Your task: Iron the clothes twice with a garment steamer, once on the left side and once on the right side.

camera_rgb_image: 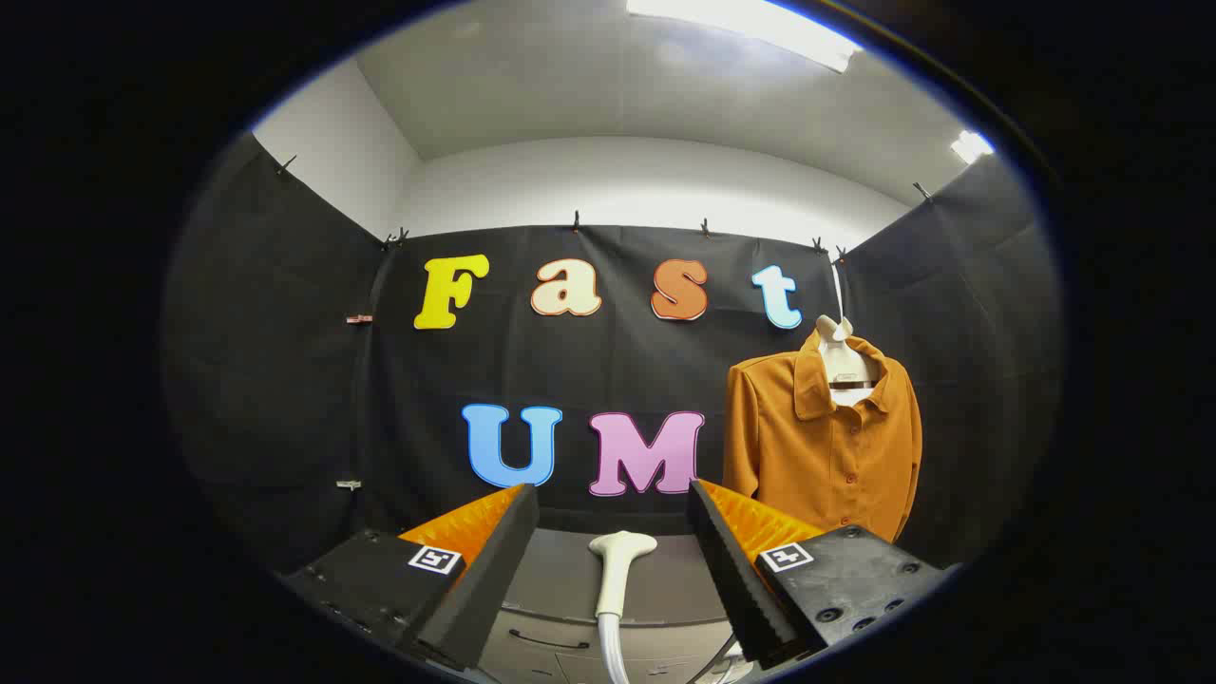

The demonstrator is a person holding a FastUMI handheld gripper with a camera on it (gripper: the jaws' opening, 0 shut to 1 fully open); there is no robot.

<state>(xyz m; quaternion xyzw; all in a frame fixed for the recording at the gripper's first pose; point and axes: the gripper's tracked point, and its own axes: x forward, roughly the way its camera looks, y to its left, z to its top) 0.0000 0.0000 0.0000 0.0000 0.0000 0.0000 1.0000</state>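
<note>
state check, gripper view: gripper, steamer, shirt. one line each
gripper: open, fingers spread wide, holding nothing
steamer head: upright between the fingers, ungripped, hose running down from it
shirt: hanging on a hanger against the wall beyond the right finger, buttoned, collar open

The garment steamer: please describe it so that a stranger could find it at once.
Below the black cloth wall lies a grey table. On it, between the open gripper fingers, lies the garment steamer: a pale wand with a flared head, unlike the orange shirt hanging beyond.
</note>
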